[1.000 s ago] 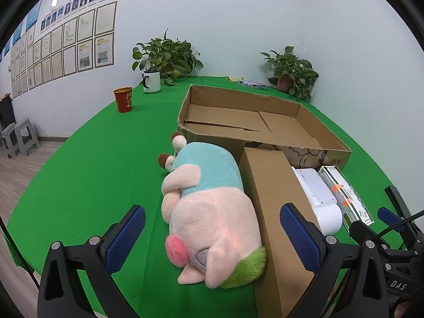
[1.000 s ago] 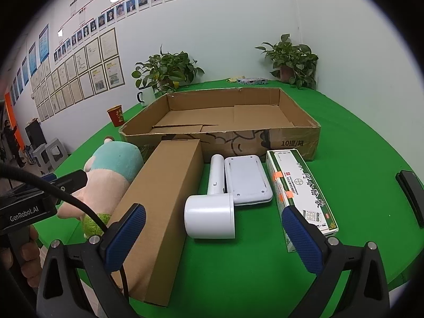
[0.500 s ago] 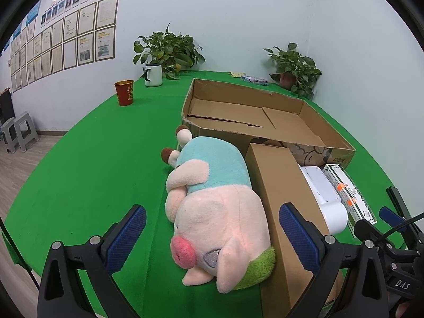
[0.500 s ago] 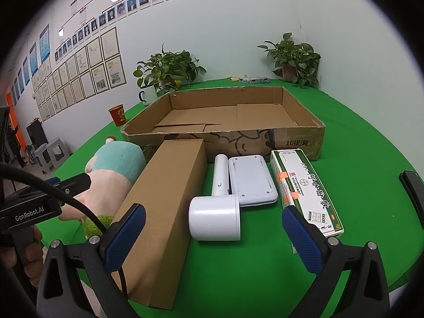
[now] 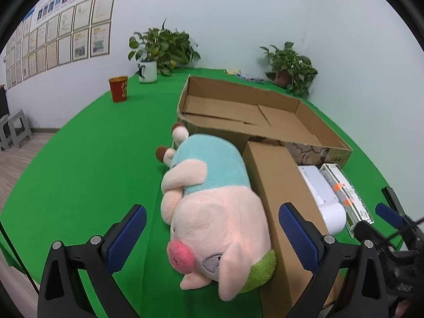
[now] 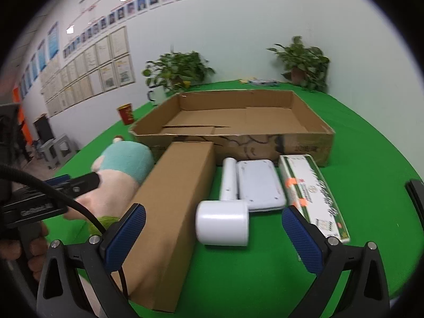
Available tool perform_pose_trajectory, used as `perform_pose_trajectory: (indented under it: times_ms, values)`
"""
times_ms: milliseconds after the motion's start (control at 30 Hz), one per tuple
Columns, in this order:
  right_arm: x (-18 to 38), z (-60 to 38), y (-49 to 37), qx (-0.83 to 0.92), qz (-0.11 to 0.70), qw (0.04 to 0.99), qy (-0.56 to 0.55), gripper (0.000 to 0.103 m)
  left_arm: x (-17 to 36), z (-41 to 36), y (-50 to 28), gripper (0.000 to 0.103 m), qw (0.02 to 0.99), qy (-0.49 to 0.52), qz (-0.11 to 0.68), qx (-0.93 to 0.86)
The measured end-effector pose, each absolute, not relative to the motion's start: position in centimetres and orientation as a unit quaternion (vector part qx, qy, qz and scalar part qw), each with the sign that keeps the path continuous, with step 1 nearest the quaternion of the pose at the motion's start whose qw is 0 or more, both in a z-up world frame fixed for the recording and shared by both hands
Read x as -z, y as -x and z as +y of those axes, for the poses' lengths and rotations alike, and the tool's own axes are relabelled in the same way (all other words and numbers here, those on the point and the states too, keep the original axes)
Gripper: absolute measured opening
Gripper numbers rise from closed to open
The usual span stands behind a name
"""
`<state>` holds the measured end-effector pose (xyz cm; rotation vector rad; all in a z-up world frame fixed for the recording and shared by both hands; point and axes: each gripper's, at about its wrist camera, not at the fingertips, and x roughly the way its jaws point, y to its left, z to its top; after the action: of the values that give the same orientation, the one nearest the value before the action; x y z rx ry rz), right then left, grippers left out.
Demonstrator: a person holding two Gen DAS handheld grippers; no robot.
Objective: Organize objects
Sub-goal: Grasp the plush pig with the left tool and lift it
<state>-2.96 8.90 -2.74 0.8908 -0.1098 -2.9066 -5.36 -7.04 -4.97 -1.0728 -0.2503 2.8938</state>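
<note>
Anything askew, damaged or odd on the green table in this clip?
Nothing spilled or broken. The plush pig lies on its side, pressed against the long cardboard box. The open carton's bottom flaps sit uneven, one edge lifted. Both tools hover open, holding nothing.

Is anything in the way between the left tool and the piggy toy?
Nothing visible. The left tool is open, and the plush pig lies right ahead between its fingers. The long cardboard box sits tight against the pig's right side, so the right finger has little room there.
</note>
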Motion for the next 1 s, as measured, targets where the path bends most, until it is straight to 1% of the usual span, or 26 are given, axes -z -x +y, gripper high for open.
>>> perform_pose_trajectory:
  times_ms: [67,100,133,200,233,267,367,433,500,567,633,700,800,1000]
  values:
    - [2.4,8.2,2.8,0.957,-0.014,0.066,-0.281,0.102,5.8,-7.4,6.0,0.100,0.034,0.355,-0.096,-0.929]
    - [2.2,7.8,2.8,0.958,-0.003,0.077,-0.275,0.102,6.3,-7.7,6.3,0.099,0.040,0.360,-0.107,-0.926]
    - [1.9,7.4,3.0,0.958,0.005,0.088,-0.271,0.102,6.9,-8.0,6.6,0.092,0.043,0.365,-0.116,-0.923]
    - [1.5,7.0,3.4,0.958,0.007,0.102,-0.268,0.102,8.2,-8.9,7.4,0.087,0.067,0.380,-0.156,-0.909]
    - [1.3,7.0,3.7,0.958,0.004,0.108,-0.267,0.102,8.6,-9.2,7.6,0.082,0.081,0.381,-0.174,-0.904]
    - [1.2,6.9,4.0,0.957,0.002,0.112,-0.267,0.102,8.9,-9.5,7.8,0.082,0.088,0.381,-0.184,-0.902]
    - [0.7,6.5,5.3,0.955,0.000,0.121,-0.270,0.102,9.0,-9.5,7.8,0.074,0.095,0.374,-0.174,-0.906]
    - [0.2,6.0,6.3,0.952,-0.003,0.145,-0.270,0.102,9.1,-9.8,7.7,0.067,0.100,0.375,-0.175,-0.905]
    - [-0.2,5.2,7.0,0.944,-0.018,0.175,-0.277,0.102,9.0,-10.3,7.4,0.064,0.107,0.376,-0.179,-0.903]
    - [-0.5,4.3,8.2,0.931,-0.038,0.217,-0.290,0.102,8.8,-10.6,6.9,0.063,0.107,0.377,-0.174,-0.904]
    - [-0.7,2.6,9.6,0.917,-0.039,0.252,-0.305,0.102,8.5,-11.3,6.1,0.062,0.105,0.377,-0.165,-0.905]
    - [-0.8,1.1,10.8,0.906,-0.035,0.274,-0.320,0.102,8.3,-12.2,5.2,0.062,0.102,0.376,-0.166,-0.906]
    - [-0.9,-1.4,12.7,0.882,-0.057,0.307,-0.352,0.102,8.0,-14.4,3.5,0.062,0.094,0.376,-0.174,-0.905]
    - [0.7,-5.9,15.5,0.845,-0.054,0.315,-0.429,0.102,8.1,-17.1,0.7,0.062,0.096,0.372,-0.188,-0.904]
